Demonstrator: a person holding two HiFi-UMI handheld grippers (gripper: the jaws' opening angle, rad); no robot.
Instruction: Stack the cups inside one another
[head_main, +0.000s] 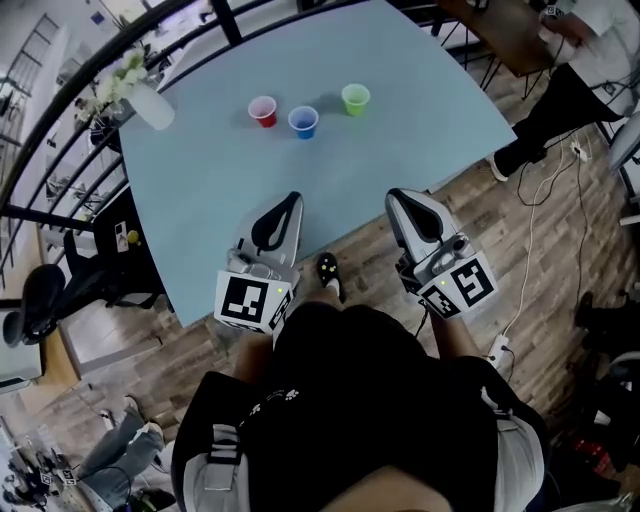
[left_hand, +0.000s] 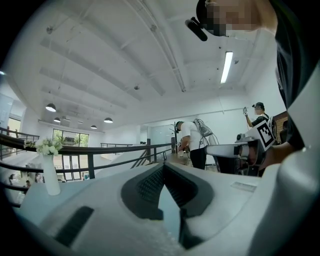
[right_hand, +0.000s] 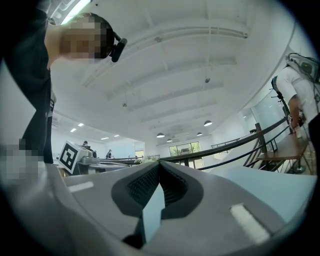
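Three cups (head_main: 303, 121), blue table (head_main: 400, 60) (wood floor (head_main: 560, 270))

A pale blue surface (head_main: 420, 80) is set on a wood-plank floor (head_main: 570, 250). A white vase of flowers (head_main: 148, 103) is stood at its far left corner, where a black railing (left_hand: 120, 148) is run. A white ceiling (left_hand: 125, 50) is lit by a strip light (left_hand: 226, 66) and round lamps (left_hand: 50, 107). Windows (left_hand: 70, 137) are seen beyond.
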